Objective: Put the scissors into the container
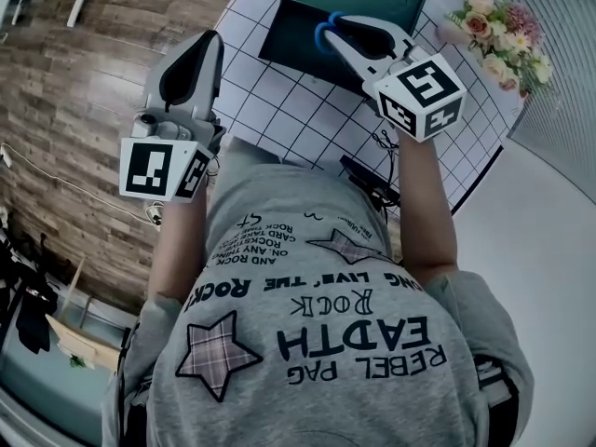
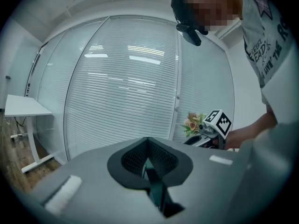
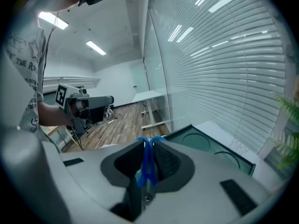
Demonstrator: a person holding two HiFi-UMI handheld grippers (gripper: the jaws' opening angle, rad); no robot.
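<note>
The scissors (image 1: 322,36) have blue handles, and my right gripper (image 1: 337,23) is shut on them above the near part of the container (image 1: 307,12), a dark green tray on the grid-patterned table (image 1: 279,110). In the right gripper view the blue handles (image 3: 148,160) stand upright between the pads, and the container (image 3: 210,141) with its round recesses lies ahead and below. My left gripper (image 1: 203,40) is raised at the left beyond the table's edge, over the wooden floor. Its jaws are together with nothing held (image 2: 148,146).
A bunch of flowers (image 1: 498,26) lies at the table's far right; the flowers (image 2: 191,122) also show in the left gripper view. A black cable or clip (image 1: 372,180) sits at the table's near edge. Window blinds (image 3: 224,69) fill the background, and a white desk (image 2: 23,111) stands at the left.
</note>
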